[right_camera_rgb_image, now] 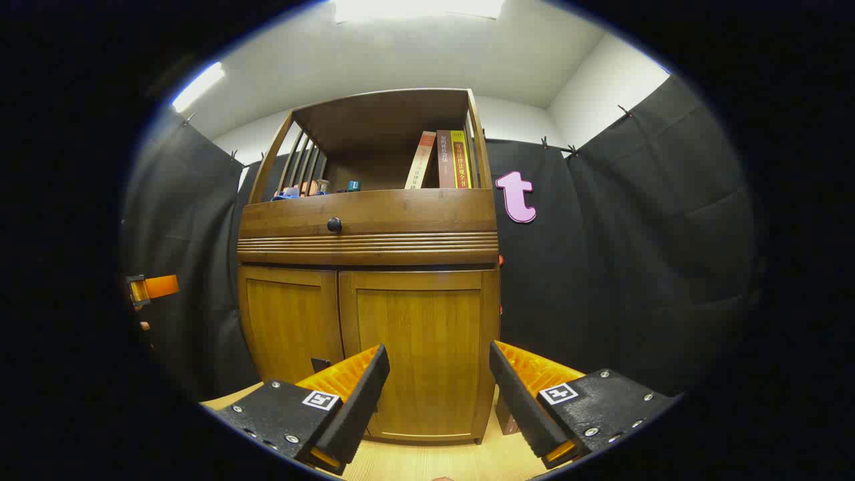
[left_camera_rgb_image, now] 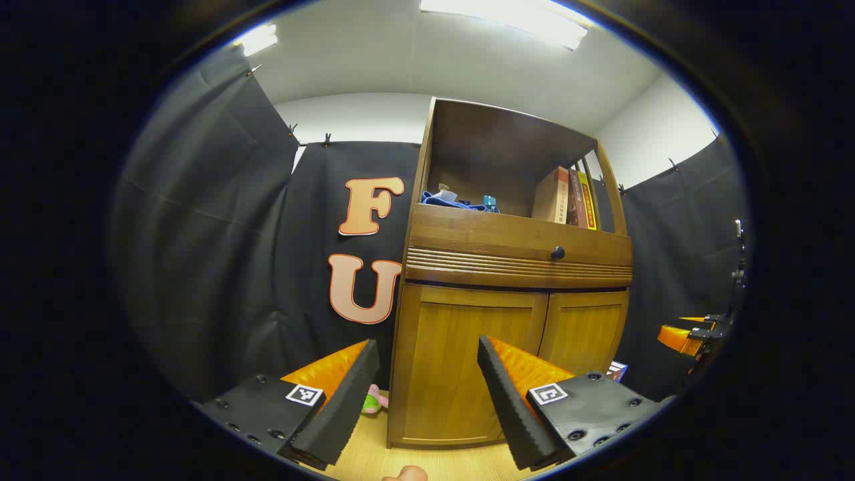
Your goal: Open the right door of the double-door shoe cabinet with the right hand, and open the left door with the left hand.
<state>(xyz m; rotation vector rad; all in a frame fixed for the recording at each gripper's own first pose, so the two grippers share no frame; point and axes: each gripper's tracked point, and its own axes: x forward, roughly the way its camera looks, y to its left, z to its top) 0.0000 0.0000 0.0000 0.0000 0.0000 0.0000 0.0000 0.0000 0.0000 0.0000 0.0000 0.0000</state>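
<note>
With both doors flush and neither handle touched, I log this as the approach stage, nothing opened yet.

Nearest in the left gripper view: my left gripper [left_camera_rgb_image: 427, 394] has its fingers spread wide and empty, black pads facing each other across bare wooden floor [left_camera_rgb_image: 374, 461]. Straight ahead between them stands the left door [left_camera_rgb_image: 461, 361] of the shoe cabinet [left_camera_rgb_image: 514, 267], shut. Its long axis runs upright. A small pink and green toy [left_camera_rgb_image: 374, 401] lies on the floor just left of the left finger, beside the cabinet's corner.

Nearest in the right gripper view: my right gripper [right_camera_rgb_image: 437, 394] is equally wide and holds nothing. The right door [right_camera_rgb_image: 417, 347] sits dead ahead between its fingers, shut, also upright. The centre seam where the two doors meet lies left of this gripper and right of the left one, so each tool is already lined up on its own door; the right gripper is the nearer to the right door.

I see no pull on either door. I judge the grab point must be a door edge, probably at the seam, but I cannot tell from here.

Farther up: a drawer front with a black knob [right_camera_rgb_image: 334, 224], then an open shelf holding books [right_camera_rgb_image: 447, 160] and some small blue items [left_camera_rgb_image: 454, 199].

Judgement: the right gripper should move forward and slightly left toward the seam first.
</note>
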